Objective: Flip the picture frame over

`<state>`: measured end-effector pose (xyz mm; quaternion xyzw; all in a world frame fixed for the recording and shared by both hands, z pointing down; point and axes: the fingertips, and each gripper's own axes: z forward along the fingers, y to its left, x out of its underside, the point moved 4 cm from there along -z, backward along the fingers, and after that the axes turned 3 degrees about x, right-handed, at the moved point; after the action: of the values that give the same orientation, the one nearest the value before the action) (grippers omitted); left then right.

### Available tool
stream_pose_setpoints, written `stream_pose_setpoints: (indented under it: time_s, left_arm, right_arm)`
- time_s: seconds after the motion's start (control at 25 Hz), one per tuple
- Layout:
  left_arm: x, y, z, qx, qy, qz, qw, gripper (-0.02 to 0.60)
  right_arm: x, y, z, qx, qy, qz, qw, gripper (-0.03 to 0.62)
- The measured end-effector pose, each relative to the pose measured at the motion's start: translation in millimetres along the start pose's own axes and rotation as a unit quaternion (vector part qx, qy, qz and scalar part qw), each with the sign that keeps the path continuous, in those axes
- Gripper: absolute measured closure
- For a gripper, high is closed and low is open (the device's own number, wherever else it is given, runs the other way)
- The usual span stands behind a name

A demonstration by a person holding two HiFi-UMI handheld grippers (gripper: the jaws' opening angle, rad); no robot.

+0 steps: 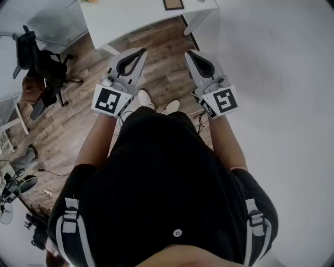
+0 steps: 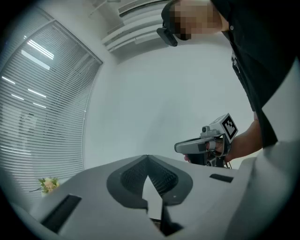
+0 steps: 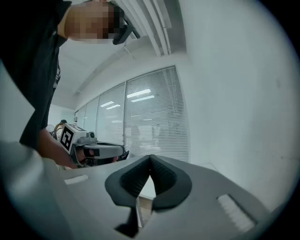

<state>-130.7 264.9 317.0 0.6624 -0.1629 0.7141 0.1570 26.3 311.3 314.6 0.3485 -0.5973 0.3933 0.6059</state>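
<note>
We haven't started: left gripper (image 1: 142, 50) and right gripper (image 1: 188, 53) both closed on nothing, short of the surface (image 1: 130, 21). The picture frame (image 1: 173, 4) lies near its right corner, so we'd step closer first

Bright, even indoor light fills all three views, and each bends strongly towards black, vignetted corners. In the head view the white rectangular counter (image 1: 135, 18) at 12 o'clock is nearly washed out, and the brown wood-plank floor (image 1: 162, 70) carries only faint shadows. In the left gripper view, white slatted window blinds (image 2: 42, 108) glow at 9 o'clock, streaked with lamp reflections. The grey left gripper (image 2: 148, 158) at 6 o'clock looks soft.
</note>
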Motion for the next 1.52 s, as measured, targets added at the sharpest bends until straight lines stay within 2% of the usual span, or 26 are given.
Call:
stream_pose_setpoints:
  time_s: [0.12, 0.4, 0.64, 0.88, 0.92, 0.96, 1.24, 1.52]
  left_arm:
    - [-5, -20, -4, -0.008, -0.005, -0.014, 0.9999, 0.577]
    - [-8, -54, -12, -0.009, -0.003, -0.01, 0.9999, 0.577]
    - [-7, -68, -11, -0.01, -0.004, -0.015, 0.9998, 0.577]
    - [-11, -73, -13, -0.009, -0.007, -0.016, 0.9998, 0.577]
    - [-10, -74, -13, -0.008, -0.006, -0.012, 0.9999, 0.577]
    - [-10, -74, -12, -0.008, -0.004, -0.011, 0.9999, 0.577]
    - [-11, -78, -8, -0.009, -0.008, -0.018, 0.9998, 0.577]
    - [-6, -83, -2, -0.008, 0.0, -0.006, 1.0, 0.577]
  right_arm:
    - [-1, 4, -19, -0.003, 0.001, -0.003, 1.0, 0.585]
    - [2, 9, -47, -0.012, 0.008, 0.002, 1.0, 0.585]
    - [7, 3, -59, -0.011, 0.012, 0.013, 1.0, 0.583]
    - [3, 7, -65, -0.006, 0.013, -0.007, 1.0, 0.582]
    - [3, 7, -65, -0.006, 0.015, -0.009, 1.0, 0.553]
    - [3, 7, -65, -0.007, 0.019, -0.009, 1.0, 0.483]
    - [0, 4, -68, -0.002, 0.017, -0.008, 1.0, 0.358]
    - [4, -4, -75, -0.004, 0.012, 0.011, 1.0, 0.28]
